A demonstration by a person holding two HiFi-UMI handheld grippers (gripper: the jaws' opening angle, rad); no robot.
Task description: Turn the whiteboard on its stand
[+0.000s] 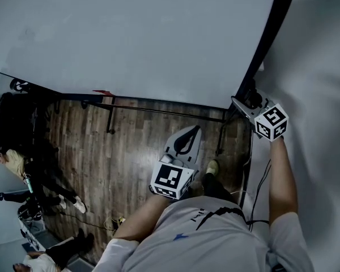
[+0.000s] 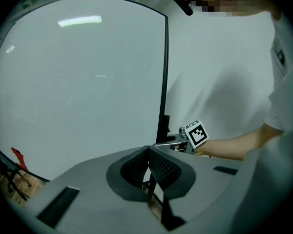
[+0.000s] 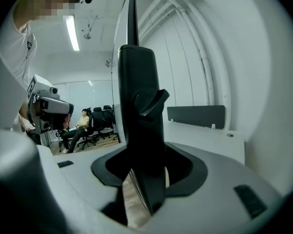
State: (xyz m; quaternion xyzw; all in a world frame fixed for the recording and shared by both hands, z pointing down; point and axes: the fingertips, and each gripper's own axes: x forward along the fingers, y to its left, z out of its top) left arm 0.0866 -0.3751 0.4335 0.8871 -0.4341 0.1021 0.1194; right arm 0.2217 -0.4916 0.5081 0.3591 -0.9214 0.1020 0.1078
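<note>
1. The whiteboard (image 1: 147, 38) stood on its stand above a wooden floor (image 1: 130, 152), with its white face plain.
2. The right gripper (image 1: 248, 103) was at the board's right edge. Its jaws were closed on the black side frame (image 3: 139, 106), which filled the gap between them.
3. The left gripper (image 1: 187, 141) hung below the board and apart from it. Its jaws were together and held nothing.
4. Each gripper carried a cube (image 1: 271, 122) with black-and-white square markers. These were patterns, not letters.
5. Dark print on the person's grey shirt (image 1: 215, 237) was too small to read.
6. Office chairs (image 3: 100, 116) and a seated person (image 3: 81, 123) were far behind the board.
</note>
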